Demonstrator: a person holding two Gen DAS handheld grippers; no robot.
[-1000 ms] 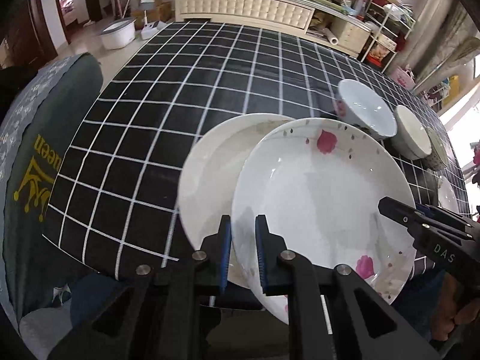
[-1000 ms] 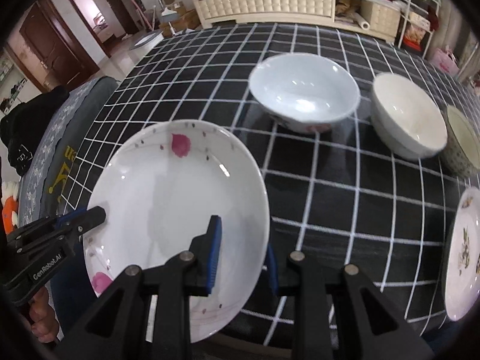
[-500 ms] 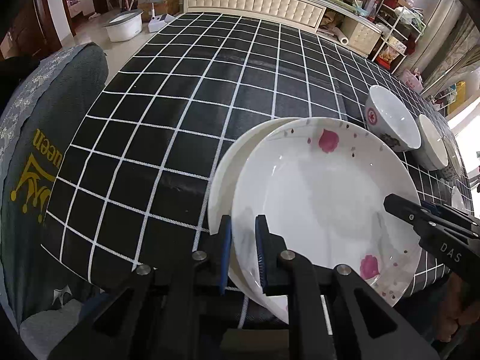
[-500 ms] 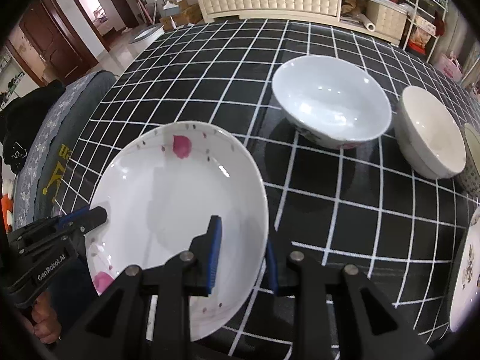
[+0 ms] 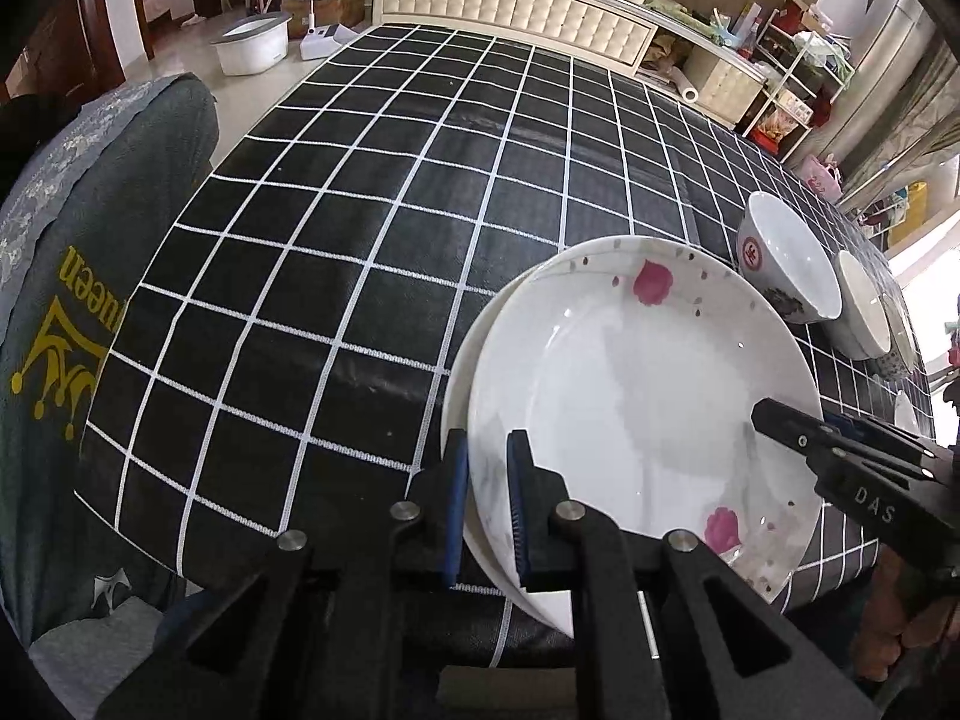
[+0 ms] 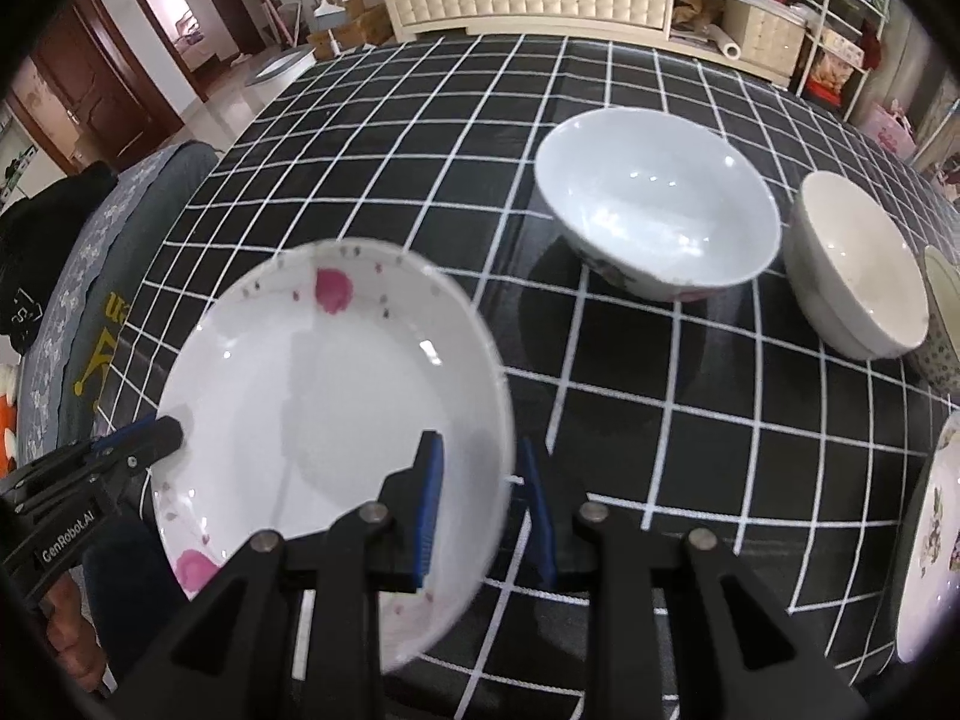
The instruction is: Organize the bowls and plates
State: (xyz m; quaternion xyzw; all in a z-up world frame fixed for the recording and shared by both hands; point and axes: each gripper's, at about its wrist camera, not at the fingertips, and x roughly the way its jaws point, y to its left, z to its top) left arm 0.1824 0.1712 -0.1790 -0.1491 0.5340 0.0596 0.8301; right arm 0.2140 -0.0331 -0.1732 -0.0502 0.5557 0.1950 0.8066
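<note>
A white plate with pink flowers point(image 5: 648, 396) is held at both sides. My left gripper point(image 5: 486, 504) is shut on its near-left rim. My right gripper point(image 6: 483, 510) is shut on its right rim and shows in the left wrist view point(image 5: 840, 450). The flowered plate point(image 6: 324, 396) sits over a plain white plate point(image 5: 474, 354), whose left edge peeks out beneath it. A white bowl with a red mark point(image 5: 786, 270) and a cream bowl point(image 5: 861, 306) stand to the right on the black checked tablecloth point(image 5: 420, 192).
In the right wrist view the white bowl point(image 6: 654, 204), the cream bowl point(image 6: 858, 264) and a patterned cup point(image 6: 945, 312) stand in a row. A flowered plate point(image 6: 930, 546) lies at the right edge. A grey-covered chair point(image 5: 72, 276) stands left of the table.
The flowered plate, held by both grippers, has moved left and now almost fully covers the plain white plate; only that plate's left edge still shows.
</note>
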